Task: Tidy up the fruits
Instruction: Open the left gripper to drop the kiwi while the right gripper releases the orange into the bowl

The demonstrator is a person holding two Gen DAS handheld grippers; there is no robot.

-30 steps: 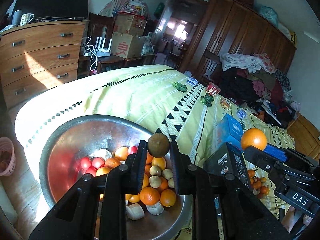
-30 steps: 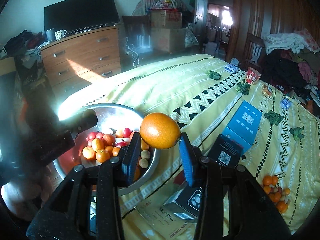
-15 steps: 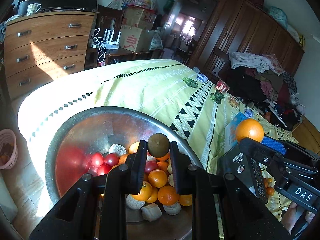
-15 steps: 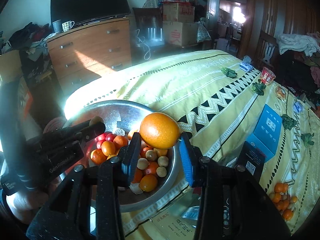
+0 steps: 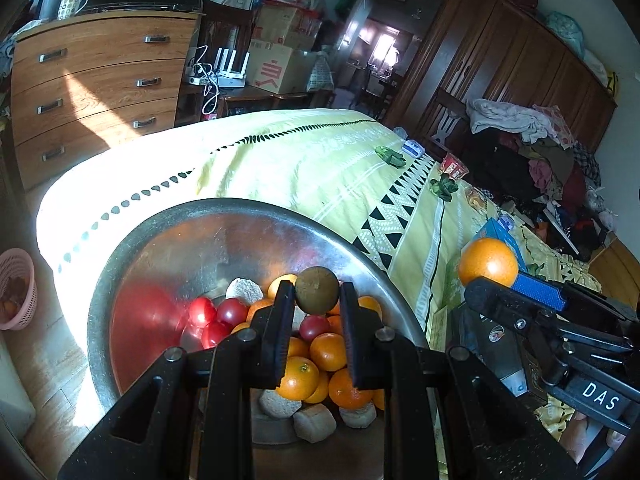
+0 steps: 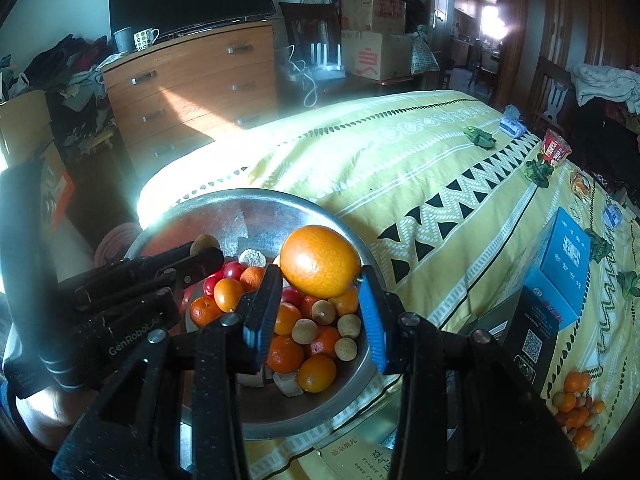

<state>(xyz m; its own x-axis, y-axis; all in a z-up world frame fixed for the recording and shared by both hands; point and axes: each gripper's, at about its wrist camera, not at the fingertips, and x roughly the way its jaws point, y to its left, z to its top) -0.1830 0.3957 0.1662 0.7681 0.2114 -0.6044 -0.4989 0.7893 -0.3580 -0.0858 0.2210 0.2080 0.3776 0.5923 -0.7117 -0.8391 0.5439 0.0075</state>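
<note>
A large orange (image 6: 319, 261) is held at the tips of the right gripper (image 6: 320, 280), the blue pads set against its two sides with the widest part of the fruit between them and most of it standing above the fingertips. It is judged firm and fairly heavy, with a waxy, slightly slippery peel — a grip across the middle, as here, is the safe one, since a hold nearer the top could let it squirt out. Moderate pressure should be borne without bruising.

A small brown fruit (image 5: 317, 290) is pinched in the left gripper (image 5: 312, 300), whose jaws are drawn nearly together on it. It is probably a kiwi, though the view leaves that uncertain. It is judged light and softer than the orange, so a gentle squeeze across its middle is called for; a hard one could dent it.

Below and just beyond both pairs of jaws lies the metal bowl (image 5: 120, 264), resting at the near edge of the yellow bedspread (image 6: 400, 152). It already holds small oranges (image 5: 328, 352), cherry tomatoes (image 5: 216, 314) and pale round fruits (image 6: 346, 348). Both held fruits hang over the bowl — the brown one above the heap, the orange above its right part — so a low release is advised to spare the tomatoes. More small fruit (image 6: 576, 412) is left on the bedspread, well to the right of the right jaws.
</note>
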